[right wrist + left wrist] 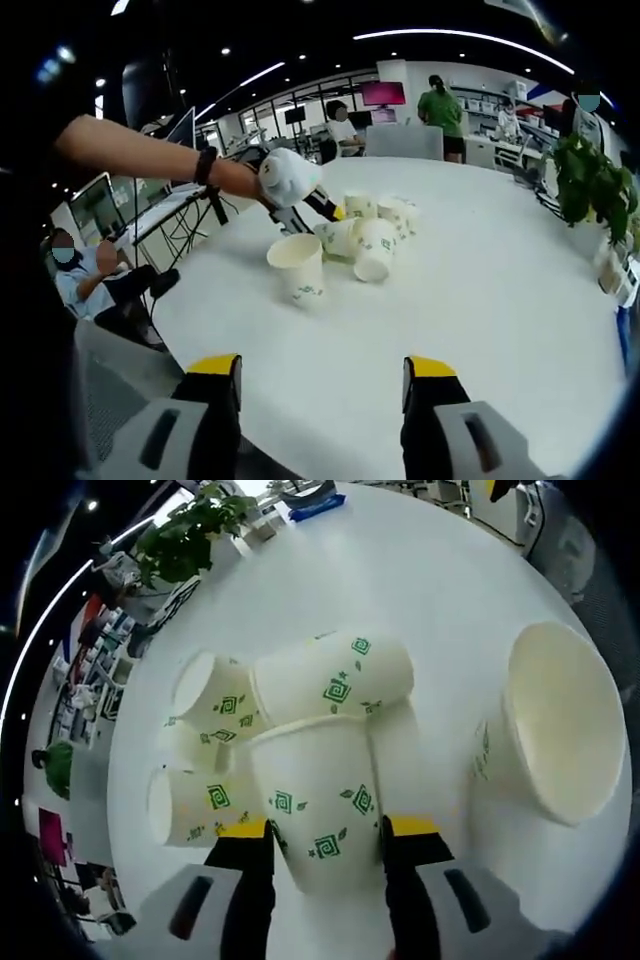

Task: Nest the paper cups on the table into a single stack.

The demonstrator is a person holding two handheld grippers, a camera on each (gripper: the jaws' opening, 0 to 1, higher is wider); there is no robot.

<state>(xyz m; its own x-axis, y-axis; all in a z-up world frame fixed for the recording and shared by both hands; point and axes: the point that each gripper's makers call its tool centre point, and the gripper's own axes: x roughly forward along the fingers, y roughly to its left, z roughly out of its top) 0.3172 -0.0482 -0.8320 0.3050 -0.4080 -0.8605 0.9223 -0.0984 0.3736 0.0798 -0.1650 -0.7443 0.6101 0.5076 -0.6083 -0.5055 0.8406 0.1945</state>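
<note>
Open-plan office: desks with monitors [97,205], seated workers, round white table [500,290].

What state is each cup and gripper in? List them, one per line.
Left gripper: shut on a white paper cup with green print, tipped over.
Upright white paper cup: standing apart, mouth up.
Other printed cups: lying on their sides, clustered.
Right gripper: open, empty.

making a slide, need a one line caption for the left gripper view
Left hand-held gripper closes on a paper cup among tipped cups on the white table.
</note>
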